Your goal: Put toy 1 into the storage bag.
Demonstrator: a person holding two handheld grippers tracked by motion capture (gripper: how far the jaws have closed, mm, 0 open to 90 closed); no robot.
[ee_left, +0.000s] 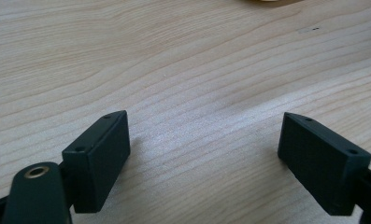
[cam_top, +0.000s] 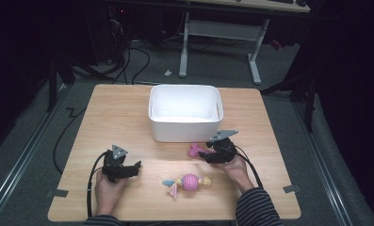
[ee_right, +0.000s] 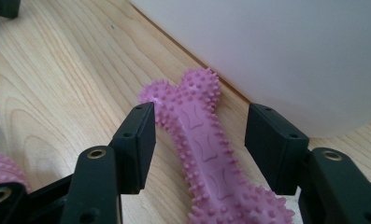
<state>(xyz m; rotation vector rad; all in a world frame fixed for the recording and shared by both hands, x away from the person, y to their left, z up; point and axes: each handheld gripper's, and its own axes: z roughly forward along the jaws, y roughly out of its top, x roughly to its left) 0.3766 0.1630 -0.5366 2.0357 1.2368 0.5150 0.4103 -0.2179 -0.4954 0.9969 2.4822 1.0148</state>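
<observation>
Wooden table (ee_right: 57,70) bears a spiky pink rubber bone (ee_right: 206,149), lying between the right gripper's (ee_right: 199,140) released fingers.

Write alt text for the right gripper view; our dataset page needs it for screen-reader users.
A pink spiky bone-shaped chew toy lies on a wooden table between the open black jaws of the right gripper, which do not press on it. A white bin stands just beyond the toy's far end.
</observation>
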